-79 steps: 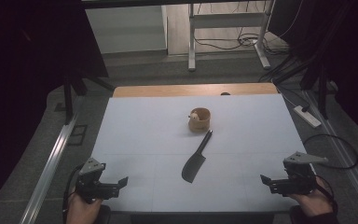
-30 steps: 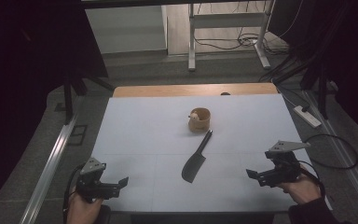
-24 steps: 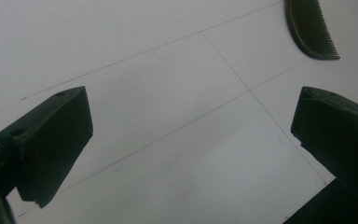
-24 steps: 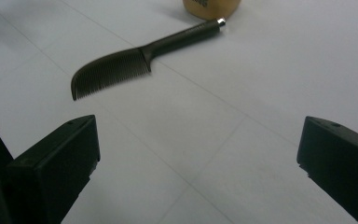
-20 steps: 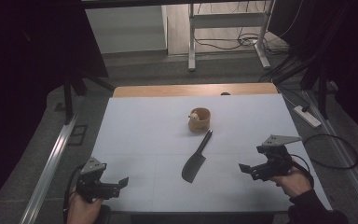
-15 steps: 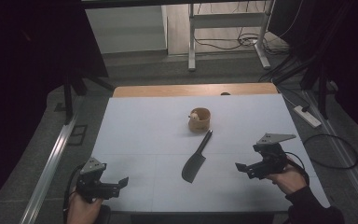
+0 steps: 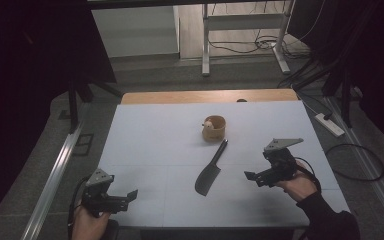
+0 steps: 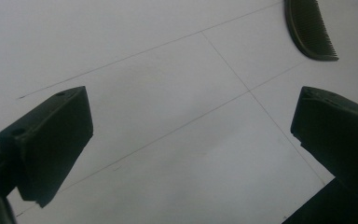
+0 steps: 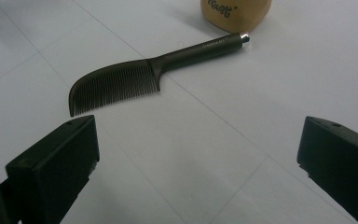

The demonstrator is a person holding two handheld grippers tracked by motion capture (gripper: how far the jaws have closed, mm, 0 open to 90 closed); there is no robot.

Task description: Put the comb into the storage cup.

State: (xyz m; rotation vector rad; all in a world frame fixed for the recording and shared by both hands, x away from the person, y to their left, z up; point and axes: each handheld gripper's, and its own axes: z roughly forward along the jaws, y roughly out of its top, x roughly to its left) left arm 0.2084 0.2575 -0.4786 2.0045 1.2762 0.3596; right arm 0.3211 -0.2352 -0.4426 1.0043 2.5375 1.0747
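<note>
Moved inward toward comb (image 9: 135, 77) since earlier: right gripper (image 7: 260, 176), jaws spread wide, empty. Comb flat on table (image 7: 145, 135) just ahead of claw, handle tip touching wooden cup (image 9: 235, 11); likely lining up for grasp. Left gripper (image 7: 122, 196) parked at near edge, jaws spread too.

Both grippers are black, each topped by a grey three-cornered plate: the left gripper (image 7: 111, 196) trails a black cable, and so does the right gripper (image 7: 263, 174). The jaws are blocky black slabs with small holes. The right arm wears a dark sleeve (image 7: 325, 220).
</note>
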